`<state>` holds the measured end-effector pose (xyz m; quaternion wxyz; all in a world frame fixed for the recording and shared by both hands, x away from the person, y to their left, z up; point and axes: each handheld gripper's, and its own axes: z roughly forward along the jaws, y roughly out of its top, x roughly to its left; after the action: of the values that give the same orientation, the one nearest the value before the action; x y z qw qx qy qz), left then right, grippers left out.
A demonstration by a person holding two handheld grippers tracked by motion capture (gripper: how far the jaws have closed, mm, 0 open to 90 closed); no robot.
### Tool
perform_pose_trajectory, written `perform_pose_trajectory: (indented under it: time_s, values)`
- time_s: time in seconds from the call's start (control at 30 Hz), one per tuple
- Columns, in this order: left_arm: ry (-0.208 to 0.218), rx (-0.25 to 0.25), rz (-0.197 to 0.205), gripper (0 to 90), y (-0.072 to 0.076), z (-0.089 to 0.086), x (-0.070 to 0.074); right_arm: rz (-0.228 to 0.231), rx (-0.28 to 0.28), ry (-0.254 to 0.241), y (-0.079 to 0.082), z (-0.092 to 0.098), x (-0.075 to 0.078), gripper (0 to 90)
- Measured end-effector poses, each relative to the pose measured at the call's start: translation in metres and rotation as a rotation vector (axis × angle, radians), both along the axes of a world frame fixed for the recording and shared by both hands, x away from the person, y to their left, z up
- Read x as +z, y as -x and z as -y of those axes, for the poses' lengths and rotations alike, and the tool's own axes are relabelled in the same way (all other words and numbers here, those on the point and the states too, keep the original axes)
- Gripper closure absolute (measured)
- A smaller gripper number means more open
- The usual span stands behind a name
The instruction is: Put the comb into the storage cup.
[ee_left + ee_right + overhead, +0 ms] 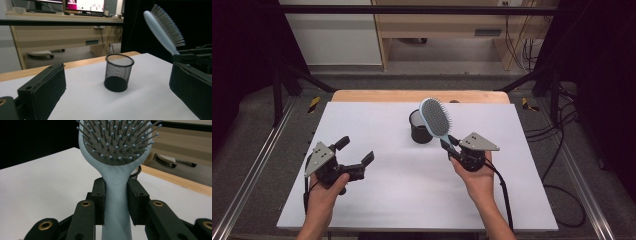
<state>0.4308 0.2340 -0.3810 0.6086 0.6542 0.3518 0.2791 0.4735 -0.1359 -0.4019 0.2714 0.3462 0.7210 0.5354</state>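
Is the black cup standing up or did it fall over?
Standing up. The black mesh cup rests on its base on the white table, its round mouth facing up.

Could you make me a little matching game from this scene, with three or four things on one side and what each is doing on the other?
Things:
1. hairbrush
2. mesh cup
3. left gripper
4. right gripper

States:
A. open, holding nothing
B. standing upright on the white table
C. held by its handle, head up
D. shut on a pale blue handle

Pairs: 1-C, 2-B, 3-A, 4-D

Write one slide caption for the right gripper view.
Right gripper clamps the pale blue plastic hairbrush by its handle above the white table.
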Motion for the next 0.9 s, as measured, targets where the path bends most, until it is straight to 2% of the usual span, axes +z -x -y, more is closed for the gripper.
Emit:
perform_pose_trajectory:
  time_s: [0.03, 0.2, 0.33, 0.6, 0.63, 0.87, 0.9]
  values:
    - [0.0, 0.0, 0.0, 0.8, 0.0, 0.0, 0.0, 0.0, 0.0, 0.0, 0.0, 0.0, 0.0, 69.7]
    - [-0.015, -0.05, 0.002, 0.8, -0.005, 0.024, 0.014, 0.025, 0.009, -0.017, 0.002, -0.011, 0.001, 69.7]
    - [-0.013, -0.08, -0.001, 0.8, -0.007, 0.038, 0.022, 0.044, 0.018, -0.002, 0.005, -0.016, 0.0, 69.7]
    - [-0.009, -0.123, -0.009, 0.8, -0.013, 0.062, 0.031, 0.048, 0.008, -0.009, 0.011, -0.012, -0.003, 69.7]
    - [0.0, -0.134, -0.017, 0.8, -0.015, 0.068, 0.032, 0.039, 0.001, -0.032, 0.013, -0.01, -0.004, 69.7]
    - [0.042, -0.16, -0.044, 0.8, -0.021, 0.082, 0.037, 0.038, -0.008, -0.036, 0.013, -0.007, -0.006, 69.7]
    - [0.056, -0.169, -0.059, 0.8, -0.023, 0.085, 0.039, 0.038, -0.006, -0.04, 0.013, -0.008, -0.007, 69.7]
